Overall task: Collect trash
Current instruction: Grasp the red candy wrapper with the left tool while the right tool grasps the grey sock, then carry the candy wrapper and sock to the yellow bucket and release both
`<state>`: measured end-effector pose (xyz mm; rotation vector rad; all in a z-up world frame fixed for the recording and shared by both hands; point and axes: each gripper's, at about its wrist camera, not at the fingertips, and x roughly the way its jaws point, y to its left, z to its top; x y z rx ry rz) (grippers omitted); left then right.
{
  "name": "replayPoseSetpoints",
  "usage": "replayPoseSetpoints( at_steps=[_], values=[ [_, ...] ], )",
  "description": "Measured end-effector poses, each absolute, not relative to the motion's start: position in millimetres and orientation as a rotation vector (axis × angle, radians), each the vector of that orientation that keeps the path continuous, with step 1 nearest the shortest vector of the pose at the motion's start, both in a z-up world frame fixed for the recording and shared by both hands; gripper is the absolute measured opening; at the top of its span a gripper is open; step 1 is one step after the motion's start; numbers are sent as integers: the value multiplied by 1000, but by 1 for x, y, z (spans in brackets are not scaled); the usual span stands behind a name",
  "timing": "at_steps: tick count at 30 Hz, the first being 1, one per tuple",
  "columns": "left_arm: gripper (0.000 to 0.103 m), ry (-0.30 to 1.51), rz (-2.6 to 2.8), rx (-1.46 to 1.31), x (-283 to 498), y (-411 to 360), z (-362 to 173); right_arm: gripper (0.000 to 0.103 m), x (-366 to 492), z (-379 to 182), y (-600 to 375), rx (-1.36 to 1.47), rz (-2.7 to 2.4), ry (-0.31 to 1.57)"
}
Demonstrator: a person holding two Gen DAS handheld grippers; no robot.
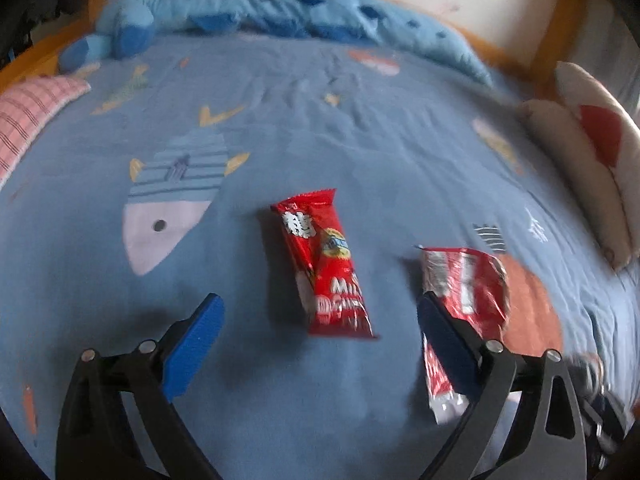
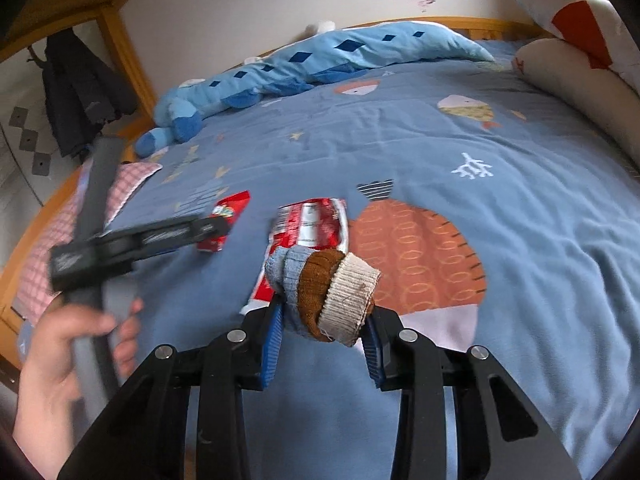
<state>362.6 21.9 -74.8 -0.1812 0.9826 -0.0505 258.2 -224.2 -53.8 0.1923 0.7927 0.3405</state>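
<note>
1. The jaws of the left gripper (image 1: 318, 354) are standing wide apart over the bed with nothing between them; the jaws of the right gripper (image 2: 322, 350) are pressing on a rolled sock (image 2: 328, 294), which is striped in pale blue, brown and cream.
2. The blue bedcover (image 1: 360, 140), printed with fish, is filling most of both views, and a wooden bed frame (image 2: 128, 60) is running around it.
3. A long blue plush toy (image 1: 260, 12) is lying along the far edge of the bed, against the wall.
4. White and red cushions (image 1: 592, 148) are sitting at the right side, and a pink checked pillow (image 1: 28, 116) is lying at the left side.
5. Dark clothes (image 2: 76, 92) are hanging at the far left, beyond the frame.
6. A torn red and white wrapper (image 1: 468, 284) is lying flat on the cover, just beside and partly under the right finger of the left gripper.
7. A red snack packet (image 1: 324, 268) is lying on the cover in the middle, just ahead of the open left jaws and near the torn wrapper, but not touching it.
8. A bare hand (image 2: 60, 364) is gripping the grey handle of the left gripper at the near left.
</note>
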Motion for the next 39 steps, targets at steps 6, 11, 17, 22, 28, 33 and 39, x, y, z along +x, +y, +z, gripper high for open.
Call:
replayPoseSetpoints(
  at_steps=[6, 11, 17, 22, 28, 33, 39],
  values=[
    [69, 1026, -4, -171, 385, 25, -91, 34, 253, -49, -218, 169, 360, 791],
    [34, 1020, -50, -189, 382, 30, -86, 34, 247, -48, -215, 157, 372, 796],
    [32, 961, -138, -184, 352, 30, -70, 34, 234, -44, -211, 155, 386, 798],
    [32, 874, -214, -155, 303, 20, -36, 34, 216, -31, -210, 158, 395, 779],
    [32, 809, -288, -122, 234, 3, -3, 34, 181, -9, -217, 160, 390, 741],
    [32, 780, -358, -72, 177, -18, 11, 34, 150, 3, -228, 167, 383, 718],
    [32, 786, -461, -32, 115, -53, 10, 34, 96, 8, -252, 184, 364, 696]
  ],
)
